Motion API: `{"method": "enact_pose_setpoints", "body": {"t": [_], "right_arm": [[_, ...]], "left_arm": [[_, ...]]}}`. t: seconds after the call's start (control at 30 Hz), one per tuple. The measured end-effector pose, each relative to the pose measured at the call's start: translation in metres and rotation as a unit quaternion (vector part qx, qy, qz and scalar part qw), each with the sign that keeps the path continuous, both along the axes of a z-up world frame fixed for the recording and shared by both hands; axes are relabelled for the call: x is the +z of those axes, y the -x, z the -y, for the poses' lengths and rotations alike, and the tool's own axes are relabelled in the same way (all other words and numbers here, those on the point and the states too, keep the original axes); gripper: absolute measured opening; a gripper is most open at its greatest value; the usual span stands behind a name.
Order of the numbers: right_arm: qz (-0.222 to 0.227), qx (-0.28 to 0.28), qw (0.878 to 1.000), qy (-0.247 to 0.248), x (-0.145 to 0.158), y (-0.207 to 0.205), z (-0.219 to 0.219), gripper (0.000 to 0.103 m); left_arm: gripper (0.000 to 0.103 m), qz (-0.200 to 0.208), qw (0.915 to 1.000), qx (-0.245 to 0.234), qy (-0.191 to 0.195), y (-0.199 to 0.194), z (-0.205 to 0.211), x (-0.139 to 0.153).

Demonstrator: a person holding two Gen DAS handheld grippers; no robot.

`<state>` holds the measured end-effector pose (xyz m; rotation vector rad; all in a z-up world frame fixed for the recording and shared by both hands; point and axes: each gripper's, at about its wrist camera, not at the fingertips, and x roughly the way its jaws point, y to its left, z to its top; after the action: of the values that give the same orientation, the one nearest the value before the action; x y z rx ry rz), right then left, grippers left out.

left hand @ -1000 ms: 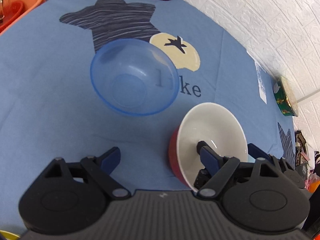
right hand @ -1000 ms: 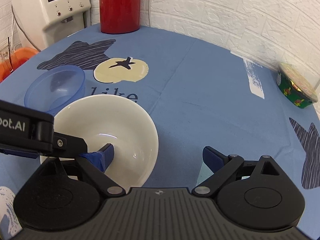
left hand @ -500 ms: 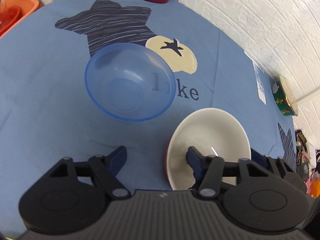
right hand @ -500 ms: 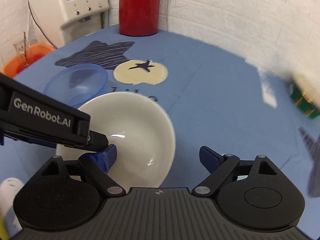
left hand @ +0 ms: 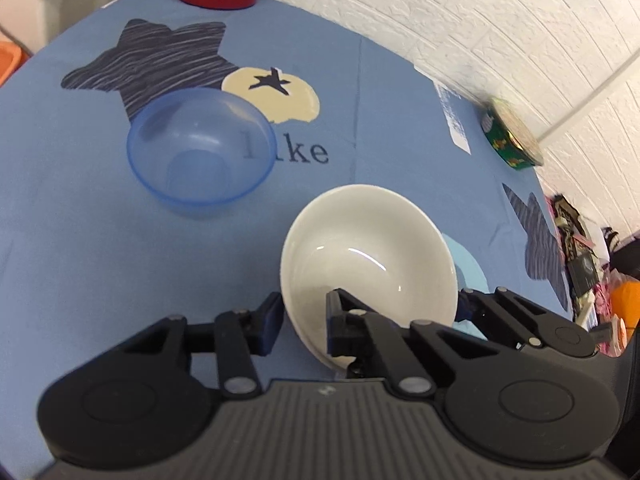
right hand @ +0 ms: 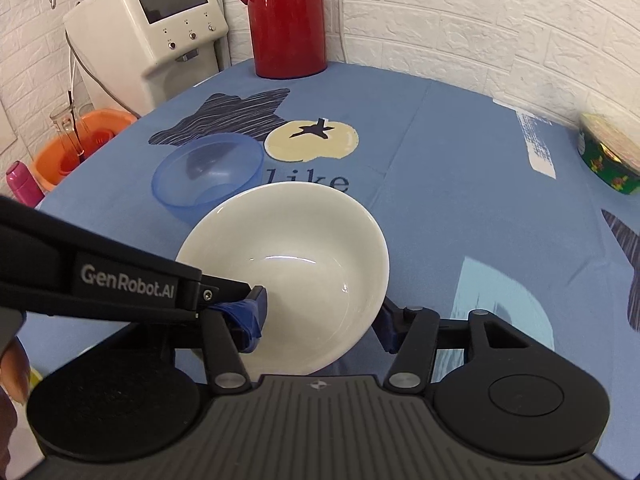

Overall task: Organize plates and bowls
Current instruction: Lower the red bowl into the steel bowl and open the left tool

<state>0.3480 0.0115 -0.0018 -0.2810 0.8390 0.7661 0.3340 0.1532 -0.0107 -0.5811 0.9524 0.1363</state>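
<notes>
White bowl point(left hand: 372, 248) is the piece in hand. It sits tipped up at the near edge of the bench point(right hand: 460, 160), and the left gripper point(left hand: 302, 312) has its jaws drawn narrow over the near-left rim, one pad on the outside wall and the other inside the basin. From the right wrist view, that gripper's arm reaches in from the left with its tip inside the bowl. The right gripper point(right hand: 320, 324) has its jaws wide, with the near part of the bowl between them. One blue pad lies just beside the bowl's right edge. The other is down by the left gripper's tip and hard to separate from it. It does not look clamped on anything. I cannot tell whether the bowl's base is clear of the blue cloth.

Blue bowl point(left hand: 200, 148) stands upright and empty further back on the cloth, near the white one but apart from it, over the printed lettering. No plates show in either view.

As a judgement, the job is at an early stage. One bowl is gripped, nothing is nested or stacked, and the two bowls have yet to be brought together. Beyond that, a red jug point(right hand: 284, 20) and a green tin point(right hand: 608, 156) stand well away.
</notes>
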Motion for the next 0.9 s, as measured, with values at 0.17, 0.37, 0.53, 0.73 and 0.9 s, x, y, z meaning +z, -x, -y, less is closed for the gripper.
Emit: {"method": "enact_pose_setpoints", "body": {"t": [0.17,0.37,0.53,0.73,0.9], "right_arm": [[0.006,-0.005,1.0,-0.004,0.017,0.045,0.027,0.043],[0.043,-0.025,0.998,0.024,0.047,0.111,0.073,0.043],[0.053,-0.051,0.996,0.054,0.049,0.157,0.106,0.044],[0.013,-0.08,0.995,0.052,0.021,0.183,0.134,0.044],[-0.004,-0.086,0.995,0.044,0.004,0.192,0.142,0.044]], "left_arm": [[0.0,0.004,0.9995,-0.031,0.001,0.044,0.023,0.017],[0.0,0.021,0.9967,-0.077,0.017,0.103,0.069,0.038],[0.0,0.014,0.9923,-0.119,0.03,0.14,0.109,0.036],[0.0,-0.023,0.9871,-0.156,0.029,0.162,0.138,0.009],[0.0,-0.04,0.9848,-0.168,0.02,0.17,0.148,-0.007]]}}
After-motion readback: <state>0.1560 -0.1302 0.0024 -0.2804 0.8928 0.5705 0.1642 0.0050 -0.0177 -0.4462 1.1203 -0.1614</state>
